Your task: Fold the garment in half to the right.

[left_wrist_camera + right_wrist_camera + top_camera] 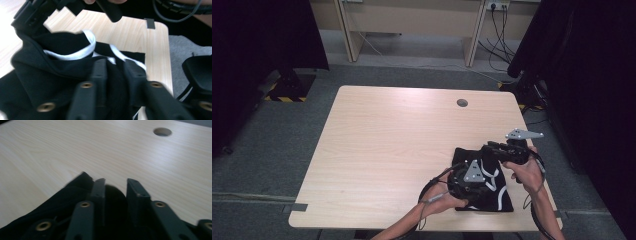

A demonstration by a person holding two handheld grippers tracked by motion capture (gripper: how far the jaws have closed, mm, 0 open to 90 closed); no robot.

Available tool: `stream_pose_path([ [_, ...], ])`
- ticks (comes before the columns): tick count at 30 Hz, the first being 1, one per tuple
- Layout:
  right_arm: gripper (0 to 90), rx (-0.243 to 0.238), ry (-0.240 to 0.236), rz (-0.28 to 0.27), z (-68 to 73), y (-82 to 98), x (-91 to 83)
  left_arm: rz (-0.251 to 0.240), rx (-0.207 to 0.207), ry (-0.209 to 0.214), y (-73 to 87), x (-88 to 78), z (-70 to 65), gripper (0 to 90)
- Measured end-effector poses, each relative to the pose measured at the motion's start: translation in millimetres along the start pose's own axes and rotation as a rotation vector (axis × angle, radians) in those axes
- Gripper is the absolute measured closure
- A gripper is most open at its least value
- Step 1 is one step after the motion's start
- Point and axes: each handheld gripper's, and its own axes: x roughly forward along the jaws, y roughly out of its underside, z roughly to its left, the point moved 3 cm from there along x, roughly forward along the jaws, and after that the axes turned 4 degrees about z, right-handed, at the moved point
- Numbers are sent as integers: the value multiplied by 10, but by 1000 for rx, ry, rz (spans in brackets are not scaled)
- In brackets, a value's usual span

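black garment with white trim (484,182) lying at lower right of the table (387,150). left gripper (116,68) jaws apart, black cloth bunched between them. right gripper (115,188) jaws likewise apart over a dark fold.

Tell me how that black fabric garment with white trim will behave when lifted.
The black fabric garment with white trim is probably floppy: it bunches in soft folds in the left gripper view. It will likely sag and unfold, since it lies loosely creased on the wooden table. It seems light and unlikely to slide far.
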Motion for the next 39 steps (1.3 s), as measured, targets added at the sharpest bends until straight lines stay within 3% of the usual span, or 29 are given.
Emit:
stream_pose_path([
  [3, 517, 25, 46, 8, -75, 16, -11, -37, -10, 20, -8, -56, -13, 483],
  [5, 487, 37, 54, -5, -89, -13, -49, -61, -39, 20, -5, -135, -6, 398],
  [10, 424, 39, 70, 19, -77, -99, -102, -80, -113, 2, 124, -334, 80, 307],
  [14, 410, 44, 86, 97, -65, -102, -16, -35, -163, -54, 299, -349, 173, 281],
  [16, 407, 42, 97, 130, -77, -83, 48, -5, -192, -100, 397, -290, 218, 269],
  [18, 405, 43, 103, 180, -95, -43, 141, 25, -211, -112, 472, -208, 228, 245],
  [22, 399, 66, 91, 234, -154, 17, 278, 106, -216, -146, 605, -27, 244, 209],
  [24, 402, 77, 88, 263, -194, 48, 340, 146, -199, -173, 668, 37, 255, 202],
  [25, 442, 80, 82, 274, -204, 62, 359, 163, -193, -185, 695, 60, 261, 202],
  [26, 548, 70, 67, 282, -206, 74, 371, 167, -192, -194, 731, 86, 268, 201],
  [28, 756, -15, 23, 290, -183, 93, 392, 156, -191, -198, 748, 79, 266, 188],
  [30, 864, -51, 5, 279, -154, 78, 365, 162, -187, -196, 748, 68, 265, 207],
  [32, 885, -66, 13, 247, -135, 37, 308, 156, -186, -201, 755, 68, 258, 207],
  [37, 889, -86, 105, 150, -153, -120, 13, 133, -187, -209, 780, 59, 237, 217],
  [39, 889, -94, 136, 135, -179, -125, -52, 124, -185, -210, 791, 49, 221, 240],
])
